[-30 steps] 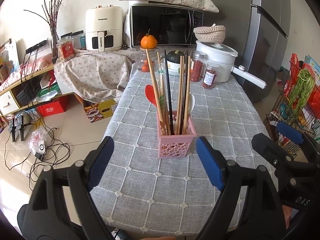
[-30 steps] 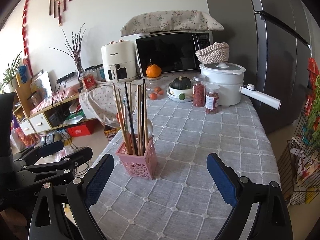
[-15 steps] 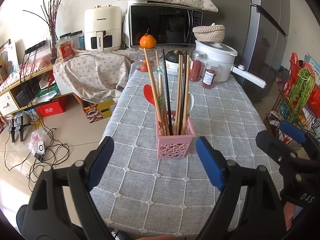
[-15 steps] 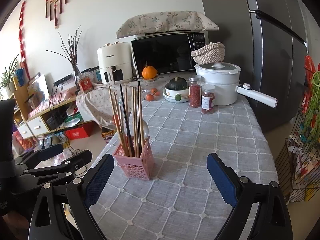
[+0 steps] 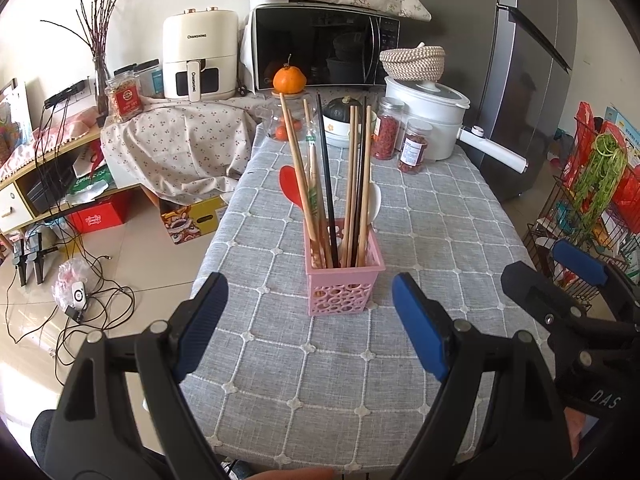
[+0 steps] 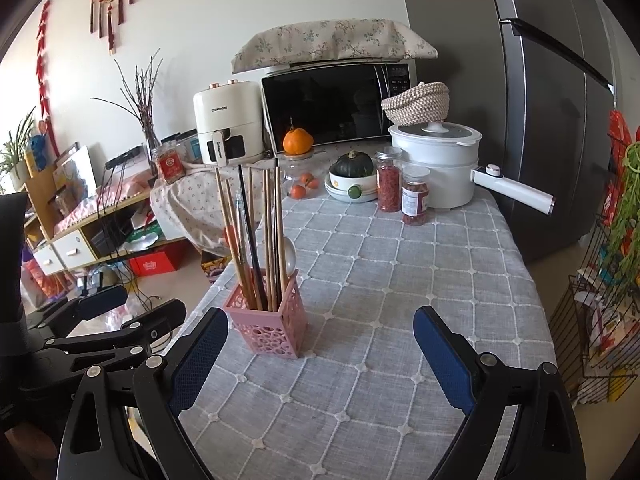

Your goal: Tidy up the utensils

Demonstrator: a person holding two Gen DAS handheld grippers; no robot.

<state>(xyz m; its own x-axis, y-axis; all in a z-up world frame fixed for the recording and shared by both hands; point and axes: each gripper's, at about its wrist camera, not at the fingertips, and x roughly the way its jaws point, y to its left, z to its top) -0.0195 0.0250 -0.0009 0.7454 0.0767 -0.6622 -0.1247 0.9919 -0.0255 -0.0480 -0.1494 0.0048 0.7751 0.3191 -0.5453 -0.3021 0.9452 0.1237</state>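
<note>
A pink perforated holder (image 5: 343, 280) stands on the grey checked tablecloth (image 5: 440, 240); it also shows in the right wrist view (image 6: 267, 322). It holds several wooden and black chopsticks (image 5: 328, 184), a red spoon (image 5: 291, 190) and a white spoon (image 5: 374, 200), all upright. My left gripper (image 5: 310, 330) is open and empty, just in front of the holder. My right gripper (image 6: 320, 354) is open and empty, to the holder's right and nearer the front edge; it also shows at the left wrist view's right side (image 5: 576, 292).
At the table's far end stand a white pot (image 5: 426, 120), two jars (image 5: 400, 140), a bowl with a green squash (image 6: 352, 180), an orange (image 5: 289, 79), a microwave (image 5: 324, 52) and an air fryer (image 5: 200, 60). A fridge (image 6: 540, 100) stands at the right, wire rack (image 5: 580, 200) beside it.
Both grippers have drawn back and risen slightly, so the holder sits a little farther off in both views. Both stay open. The holder and utensils have not moved.
</note>
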